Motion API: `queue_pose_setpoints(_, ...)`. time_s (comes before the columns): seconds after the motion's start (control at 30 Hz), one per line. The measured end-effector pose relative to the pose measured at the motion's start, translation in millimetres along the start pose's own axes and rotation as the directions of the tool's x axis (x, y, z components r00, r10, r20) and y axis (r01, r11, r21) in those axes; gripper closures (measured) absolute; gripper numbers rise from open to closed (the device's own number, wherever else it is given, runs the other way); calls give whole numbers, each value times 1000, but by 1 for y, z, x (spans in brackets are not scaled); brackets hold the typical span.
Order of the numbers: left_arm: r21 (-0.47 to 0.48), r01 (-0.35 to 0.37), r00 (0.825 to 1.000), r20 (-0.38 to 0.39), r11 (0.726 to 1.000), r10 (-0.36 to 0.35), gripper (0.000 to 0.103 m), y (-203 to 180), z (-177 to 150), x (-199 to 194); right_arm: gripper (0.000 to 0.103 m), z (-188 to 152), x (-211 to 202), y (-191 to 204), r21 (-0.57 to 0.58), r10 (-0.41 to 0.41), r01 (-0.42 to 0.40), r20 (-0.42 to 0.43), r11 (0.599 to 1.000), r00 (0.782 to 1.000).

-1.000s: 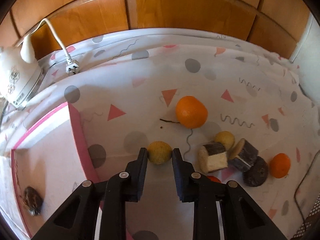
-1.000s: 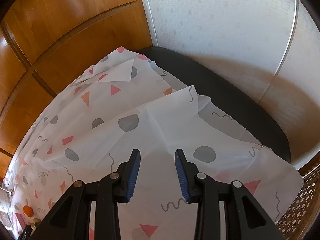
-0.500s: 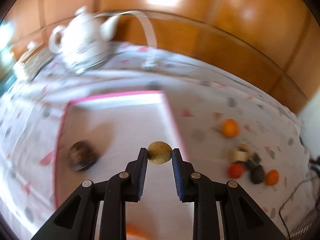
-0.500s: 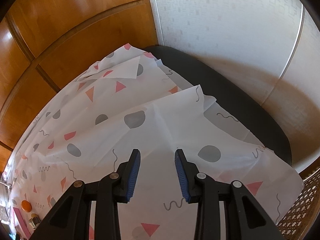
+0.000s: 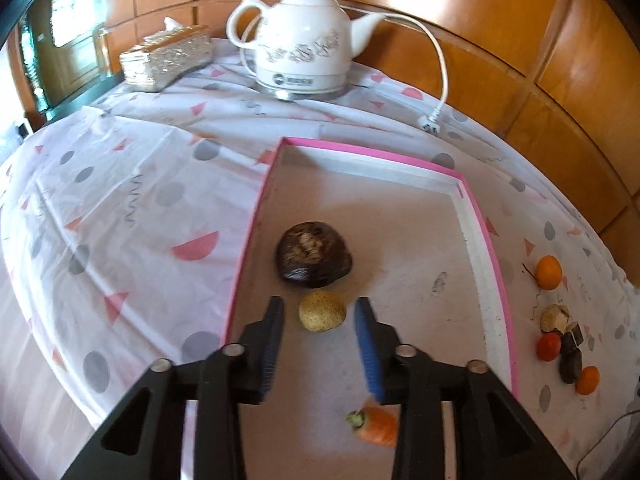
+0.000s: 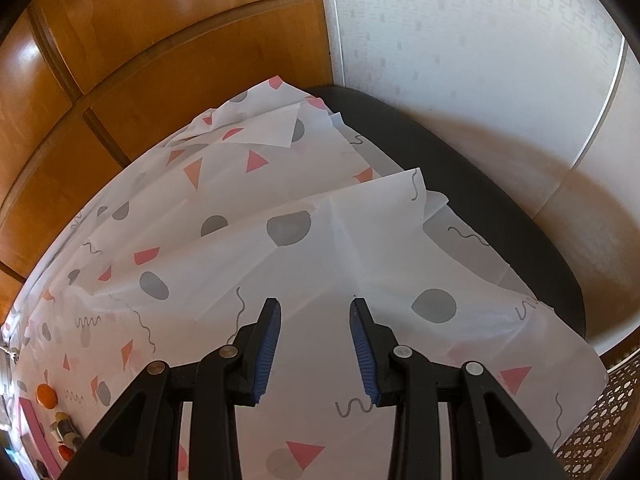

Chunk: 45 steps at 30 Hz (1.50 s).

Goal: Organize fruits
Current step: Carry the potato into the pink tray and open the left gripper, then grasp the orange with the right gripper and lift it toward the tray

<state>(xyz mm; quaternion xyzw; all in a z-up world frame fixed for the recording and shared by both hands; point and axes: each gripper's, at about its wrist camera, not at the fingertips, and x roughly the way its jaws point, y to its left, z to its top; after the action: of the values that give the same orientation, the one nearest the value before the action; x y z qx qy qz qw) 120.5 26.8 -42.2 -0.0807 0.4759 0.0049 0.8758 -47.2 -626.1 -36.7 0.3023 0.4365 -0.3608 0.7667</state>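
Left wrist view, far left: one silver tissue box (image 5: 168, 58) at the back of the desk (image 5: 100, 208), which wears a white cloth printed with grey dots and pink triangles. Beside it one white electric kettle (image 5: 304, 40), its cord and plug (image 5: 430, 124) lying unplugged on the cloth.

Centre: one pink-rimmed tray (image 5: 248, 240) holding three items: one dark brown round fruit (image 5: 313, 254), one small yellow speckled fruit (image 5: 322, 311) just in front of it, one carrot-like orange piece (image 5: 376, 426) nearer the camera. Left claw (image 5: 320, 328) stands wide open over the tray, grasping nothing; the yellow fruit lies on the tray floor between its fingers, touching neither.

Right of tray, on the cloth: one orange (image 5: 548, 272) apart, then a cluster (image 5: 564, 344) of small fruits, orange, red, dark and tan; exact count unclear.

Right wrist view: right claw (image 6: 315, 340) open, empty, above bare cloth. Dark desk edge (image 6: 500, 216) exposed. Wood panelling (image 6: 160, 40) left, pale wallpaper (image 6: 480, 40) right.
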Motion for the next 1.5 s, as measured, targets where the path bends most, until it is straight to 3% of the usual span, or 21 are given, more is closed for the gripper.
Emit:
queue_pose_setpoints(0.2, -3, -23, 999, 34, 1000, 23, 46, 7, -14, -17, 67, -1, 1, 5, -22, 0, -1, -8, 1000, 1000)
queue_pose_setpoints(0.3, -7, -27, 999, 39, 1000, 28, 45, 10, -21, -23, 67, -1, 2, 9, -41, 9, -9, -8, 999, 1000)
queue_pose_setpoints(0.43, -4, -29, 999, 45, 1000, 29, 45, 12, -27, -30, 67, -4, -3, 25, -116, 81, -81, -1, 990, 997)
queue_pose_setpoints(0.6, 4, -28, 998, 60, 1000, 27, 44, 11, -30, -37, 67, -15, -12, 58, -274, 190, -183, -3, 944, 982)
queue_pose_setpoints(0.87, 9, -27, 997, 70, 1000, 26, 40, 15, -37, -45, 67, -45, -22, 107, -481, 327, -335, -105, 810, 939)
queue_pose_setpoints(1.1, 6, -30, 996, 79, 1000, 29, 35, 21, -42, -52, 67, -83, -31, 150, -619, 391, -450, -238, 644, 889)
queue_pose_setpoints(1.23, 7, -30, 996, 81, 1000, 30, 34, 25, -45, -55, 65, -105, -33, 171, -668, 387, -489, -310, 561, 868)
queue_pose_setpoints(1.37, 2, -32, 996, 85, 999, 32, 32, 31, -50, -59, 50, -127, -35, 188, -699, 376, -524, -373, 487, 848)
queue_pose_setpoints(1.5, -13, -28, 996, 90, 1000, 29, 31, 37, -53, -65, 50, -144, -33, 206, -733, 341, -513, -391, 446, 855)
